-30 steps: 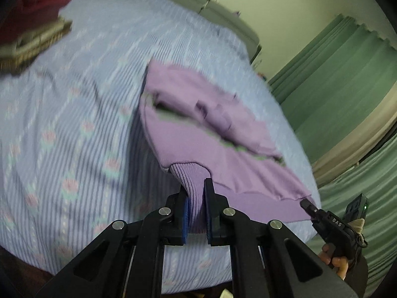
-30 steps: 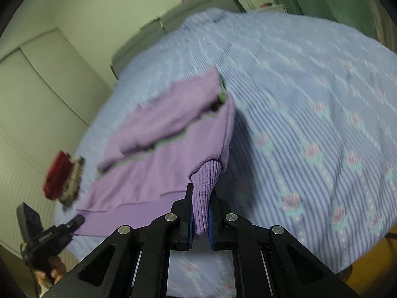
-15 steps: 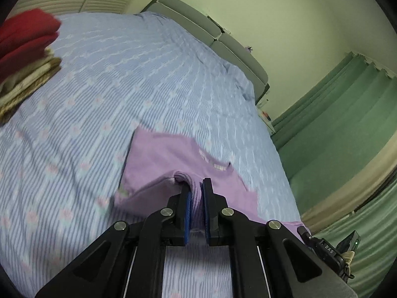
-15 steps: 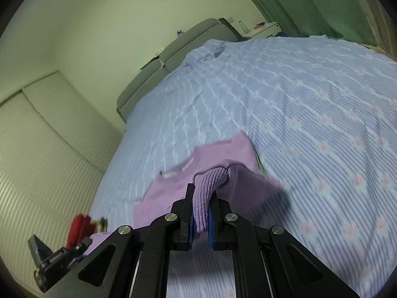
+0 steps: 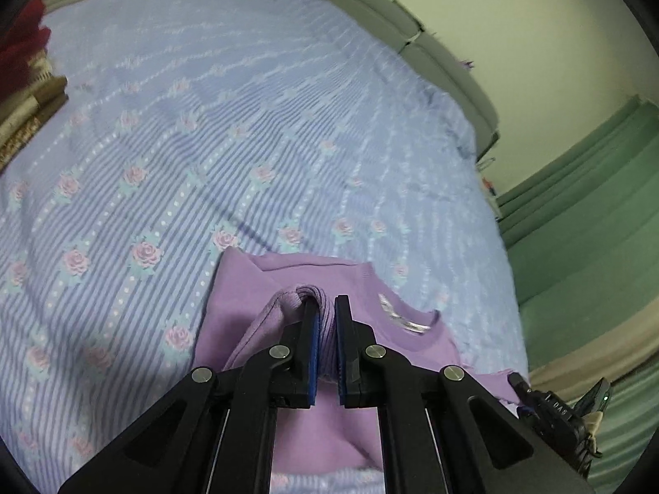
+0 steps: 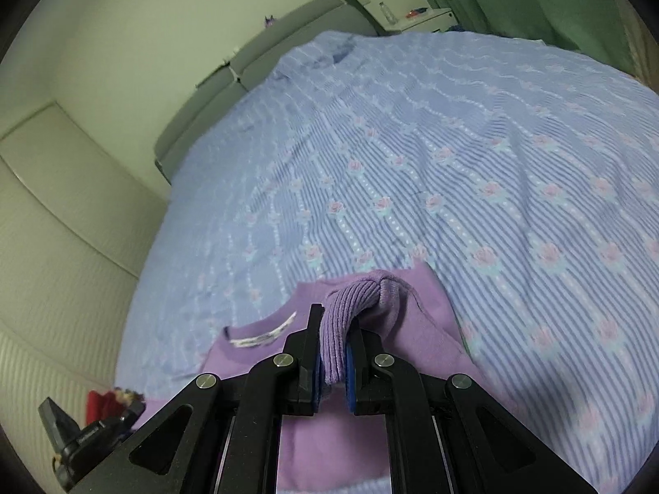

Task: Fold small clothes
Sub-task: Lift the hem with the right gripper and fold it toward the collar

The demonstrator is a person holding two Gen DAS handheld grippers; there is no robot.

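A small purple sweater (image 5: 255,321) lies on the blue flowered bedspread (image 5: 230,131), its neck label toward the headboard. My left gripper (image 5: 325,308) is shut on the sweater's ribbed hem (image 5: 325,329), carried up over the sweater's body near the collar. In the right wrist view the sweater (image 6: 428,329) lies the same way, and my right gripper (image 6: 335,325) is shut on the ribbed hem (image 6: 346,313) at the other corner. Each view shows the other gripper low at the edge, the right one (image 5: 552,411) and the left one (image 6: 86,436).
A stack of folded clothes with a red piece on top (image 5: 24,61) sits at the bed's left side. A grey headboard (image 5: 412,41) and green curtains (image 5: 585,222) lie beyond. A white nightstand (image 6: 420,16) stands by the headboard. The bedspread (image 6: 453,164) stretches ahead.
Both grippers have carried the ribbed hem forward over the sweater toward its collar, folding the lower half onto the upper. The bed now fills more of both views.
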